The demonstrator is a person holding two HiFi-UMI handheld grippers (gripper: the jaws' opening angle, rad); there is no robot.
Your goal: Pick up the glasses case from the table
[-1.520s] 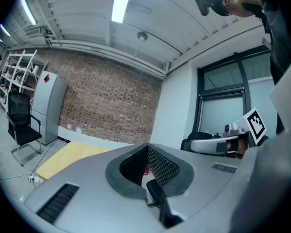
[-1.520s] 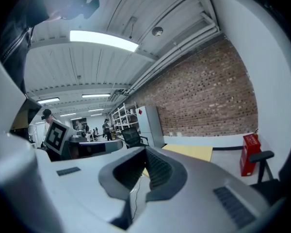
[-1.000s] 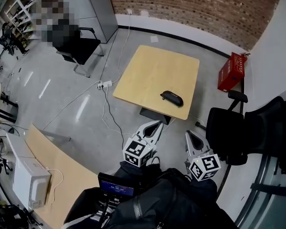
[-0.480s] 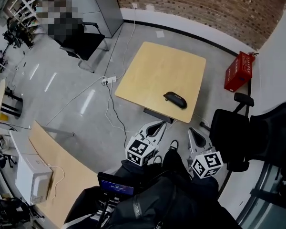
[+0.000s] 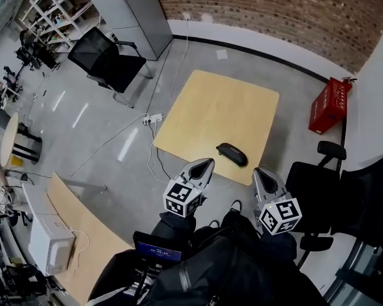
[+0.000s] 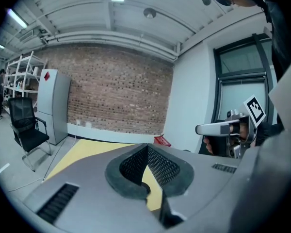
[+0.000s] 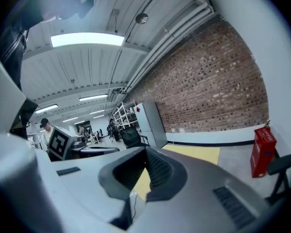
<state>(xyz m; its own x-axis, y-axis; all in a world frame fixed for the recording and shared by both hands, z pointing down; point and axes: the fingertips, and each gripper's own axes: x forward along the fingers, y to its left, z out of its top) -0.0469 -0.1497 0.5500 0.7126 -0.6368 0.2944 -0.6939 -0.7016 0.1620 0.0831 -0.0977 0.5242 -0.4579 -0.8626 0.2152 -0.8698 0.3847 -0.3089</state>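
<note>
1. The bench [image 5: 220, 107], a square pale-wood top, stands on the grey floor [image 5: 102, 139] straight ahead of the person. A black chair [image 5: 105, 56] sits off beyond its far left corner, and a red box [image 5: 329, 104] is by the wall to the right.
2. The left tongs [image 5: 206, 164] and the right tongs [image 5: 259, 171] are side by side, both aimed at the bench's near edge. In each gripper view the jaws are pressed together with nothing between them.
3. The glasses case [image 5: 232, 154] is dark and oblong. It lies flat close to the near edge, towards the right corner, between the lines of the two tongs. Neither touches it.
4. This looks like the approach, with the grasp not begun. To do it well:
   - Commit one pair of tongs and spread its jaws before arriving.
   - Come in low and nearly level.
   - Straddle the case across its short width at the middle, since the rounded shell will likely squirt out of an end grip.
   - Keep the other pair clear.
</note>
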